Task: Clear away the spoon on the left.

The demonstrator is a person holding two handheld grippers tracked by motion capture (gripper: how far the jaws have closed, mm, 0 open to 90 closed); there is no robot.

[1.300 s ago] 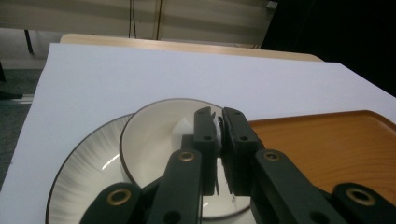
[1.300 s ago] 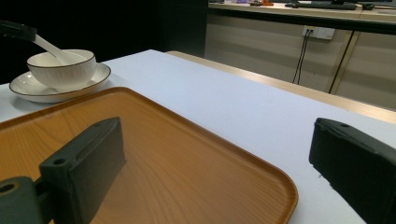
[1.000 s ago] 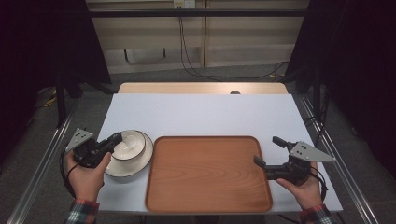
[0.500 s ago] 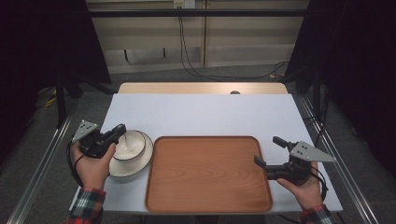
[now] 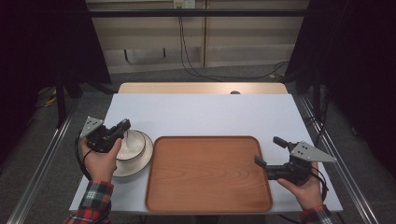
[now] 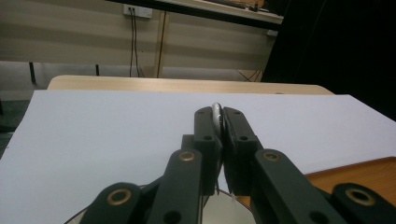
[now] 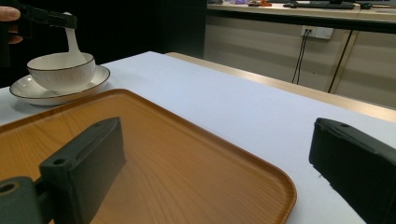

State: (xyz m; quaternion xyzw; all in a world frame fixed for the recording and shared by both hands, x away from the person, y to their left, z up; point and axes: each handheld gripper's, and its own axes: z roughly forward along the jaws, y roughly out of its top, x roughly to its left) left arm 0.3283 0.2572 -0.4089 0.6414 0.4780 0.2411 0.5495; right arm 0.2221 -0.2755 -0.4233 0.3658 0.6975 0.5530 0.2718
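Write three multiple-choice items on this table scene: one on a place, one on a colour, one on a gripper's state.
1. Where does the bowl stand?
A. on the tray
B. on the plate
C. on the bare table

2. What colour is the spoon?
A. white
B. red
C. black

3. How stands the right gripper?
A. shut on the spoon
B. shut on the tray's rim
C. open, holding nothing

Answers:
1 B: the bowl sits on the plate, left of the wooden tray.
2 A: a white handle rises from the bowl into the left gripper.
3 C: its jaws stand wide apart over the tray's edge.
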